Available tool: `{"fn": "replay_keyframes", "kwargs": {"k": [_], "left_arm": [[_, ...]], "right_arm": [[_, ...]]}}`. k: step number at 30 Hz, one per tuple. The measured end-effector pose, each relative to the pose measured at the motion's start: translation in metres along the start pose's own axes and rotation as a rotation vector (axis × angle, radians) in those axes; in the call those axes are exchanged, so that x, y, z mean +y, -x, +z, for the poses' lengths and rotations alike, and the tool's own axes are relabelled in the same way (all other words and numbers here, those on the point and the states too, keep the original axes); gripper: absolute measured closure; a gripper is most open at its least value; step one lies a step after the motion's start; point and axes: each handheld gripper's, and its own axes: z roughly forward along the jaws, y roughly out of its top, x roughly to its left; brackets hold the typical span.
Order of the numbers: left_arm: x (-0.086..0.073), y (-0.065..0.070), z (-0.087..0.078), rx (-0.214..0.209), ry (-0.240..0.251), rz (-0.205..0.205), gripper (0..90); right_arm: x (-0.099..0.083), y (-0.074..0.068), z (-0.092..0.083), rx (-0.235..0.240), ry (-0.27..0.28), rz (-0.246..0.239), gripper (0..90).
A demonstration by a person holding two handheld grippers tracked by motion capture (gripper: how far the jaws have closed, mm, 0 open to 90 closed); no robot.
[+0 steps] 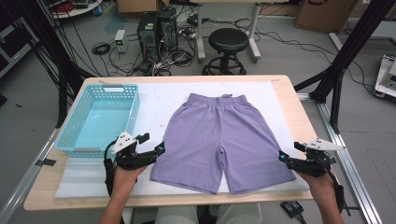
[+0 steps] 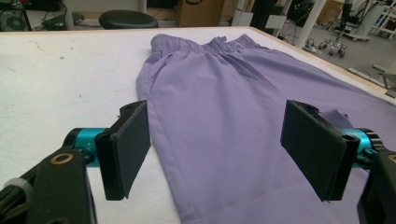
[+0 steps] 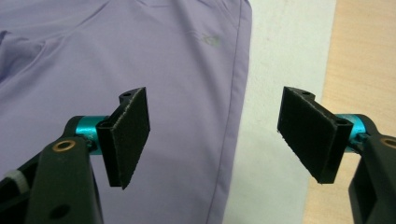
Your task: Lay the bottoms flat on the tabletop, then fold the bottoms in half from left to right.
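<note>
- We see the light wooden table (image 1: 289,100) across the middle of the high view, with a white rectangular mat (image 1: 159,95) over most of its top, presumably to give the cloth a clean, flat working surface.
- We find the lilac pull-on shorts with an elastic waistband (image 1: 219,137) spread flat at the centre of that mat, waistband toward the top of the frame and both legs toward the bottom edge, so each hem lies close to a hand.
- We note the pale blue slotted plastic basket (image 1: 100,119) at the left of the frame, just beside the shorts; we judge it the likely place for the garment.
- Our left gripper (image 1: 156,151), lower left of centre, has its jaws standing wide apart with nothing clamped, straddling the outer edge of the left leg in the left gripper view.
- Our right gripper (image 1: 282,156), at the lower right, likewise has its jaws apart and empty, astride the other leg's side seam where cloth meets mat.
</note>
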Motion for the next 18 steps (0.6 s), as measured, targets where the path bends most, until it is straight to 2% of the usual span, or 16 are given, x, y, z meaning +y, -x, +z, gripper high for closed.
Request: {"fn": "replay_keyframes", "kwargs": {"k": [9,15,18], "left_arm": [[-0.0029,0.0036,-0.0022,-0.014,-0.021,0.020,24.1],[-0.0060,0.0034,-0.0041,-0.004,-0.056,0.020,24.1],[-0.0095,0.0060,-0.0059,-0.005,-0.089,0.023,25.1]], "right_arm": [[0.0022,-0.0017,0.0006,-0.002,0.002,-0.007,25.4],[0.0037,-0.0056,0.0038,0.003,-0.003,-0.017,25.5],[0.0051,-0.0070,0.0058,0.004,-0.004,-0.021,25.5]]}}
